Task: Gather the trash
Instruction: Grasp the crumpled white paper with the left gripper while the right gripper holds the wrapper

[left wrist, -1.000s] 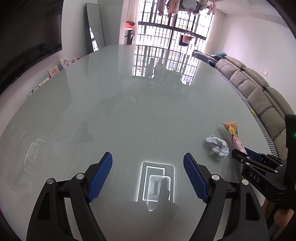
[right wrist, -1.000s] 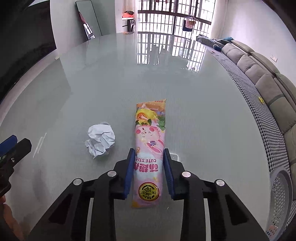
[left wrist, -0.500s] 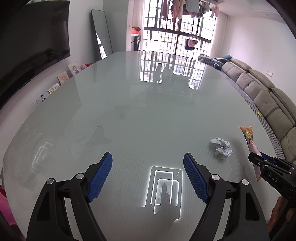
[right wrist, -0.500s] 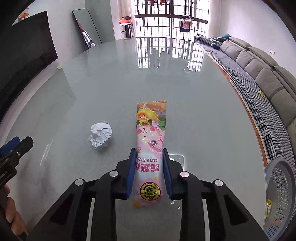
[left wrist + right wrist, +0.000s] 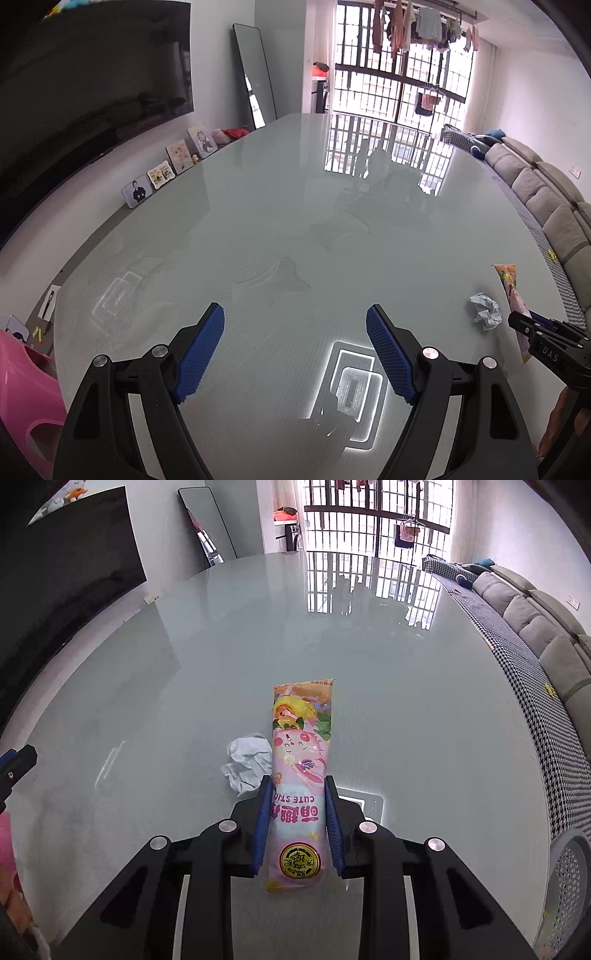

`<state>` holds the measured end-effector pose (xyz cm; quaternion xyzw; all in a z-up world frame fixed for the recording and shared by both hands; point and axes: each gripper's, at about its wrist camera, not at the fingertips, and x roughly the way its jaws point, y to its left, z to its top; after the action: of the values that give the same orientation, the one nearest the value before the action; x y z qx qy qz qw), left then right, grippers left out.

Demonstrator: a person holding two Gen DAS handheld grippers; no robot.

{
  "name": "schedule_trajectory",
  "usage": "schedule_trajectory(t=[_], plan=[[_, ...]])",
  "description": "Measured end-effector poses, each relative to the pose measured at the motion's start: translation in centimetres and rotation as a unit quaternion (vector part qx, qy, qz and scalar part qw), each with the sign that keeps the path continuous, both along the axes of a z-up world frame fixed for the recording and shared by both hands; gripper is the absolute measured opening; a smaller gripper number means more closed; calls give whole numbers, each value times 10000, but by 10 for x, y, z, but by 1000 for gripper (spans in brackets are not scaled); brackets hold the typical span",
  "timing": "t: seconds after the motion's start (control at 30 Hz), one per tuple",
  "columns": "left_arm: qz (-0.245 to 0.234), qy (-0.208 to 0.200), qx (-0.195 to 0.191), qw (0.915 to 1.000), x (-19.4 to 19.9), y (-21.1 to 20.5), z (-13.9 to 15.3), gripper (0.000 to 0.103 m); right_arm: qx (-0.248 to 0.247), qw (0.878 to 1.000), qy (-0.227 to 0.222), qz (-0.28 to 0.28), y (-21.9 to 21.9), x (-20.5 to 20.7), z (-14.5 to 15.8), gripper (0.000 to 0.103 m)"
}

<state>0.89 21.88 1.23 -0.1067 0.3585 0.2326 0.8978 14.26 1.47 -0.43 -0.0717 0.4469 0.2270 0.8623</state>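
We hold the right gripper (image 5: 297, 812) clamped on the snack wrapper (image 5: 301, 764), its blue pads pressing the long edges near the printed seal end. Gripping at that end keeps the light foil from folding and leaves the far, orange end projecting forward, clear of the glass tabletop (image 5: 424, 709). The wrapper appears lifted off the surface, though we cannot confirm a gap under its far end.

We hold the left gripper (image 5: 295, 347) with its jaws spread wide and nothing between the pads. It hangs above a bare stretch of the tabletop (image 5: 295, 221), tilted down, which we judge to be a ready stance for the next pick.

Just beside the wrapper, on its left in the right wrist view, lies the crumpled paper ball (image 5: 247, 762). It rests on the glass; in that view its edge meets the wrapper's, but we cannot tell whether the two touch. In the left wrist view the same paper ball (image 5: 487, 315) sits well to the right of the open jaws, near the right gripper (image 5: 543, 339).

At the lower right, past the table edge, a perforated white basket (image 5: 569, 878) stands on the floor side. We judge it the likely bin for the wrapper. Beyond it runs the grey sofa (image 5: 535, 620).
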Motion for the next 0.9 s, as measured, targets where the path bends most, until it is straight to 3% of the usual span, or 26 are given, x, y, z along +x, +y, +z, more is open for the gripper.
schedule_trajectory(t=[0.43, 0.9], plan=[[-717, -67, -202, 9972, 27, -38, -5, 80, 320, 9987, -150, -355, -35, -16, 19, 27], [-1581, 252, -616, 9852, 78, -100, -33, 80, 270, 9943, -6, -1031, -111, -41, 12, 27]])
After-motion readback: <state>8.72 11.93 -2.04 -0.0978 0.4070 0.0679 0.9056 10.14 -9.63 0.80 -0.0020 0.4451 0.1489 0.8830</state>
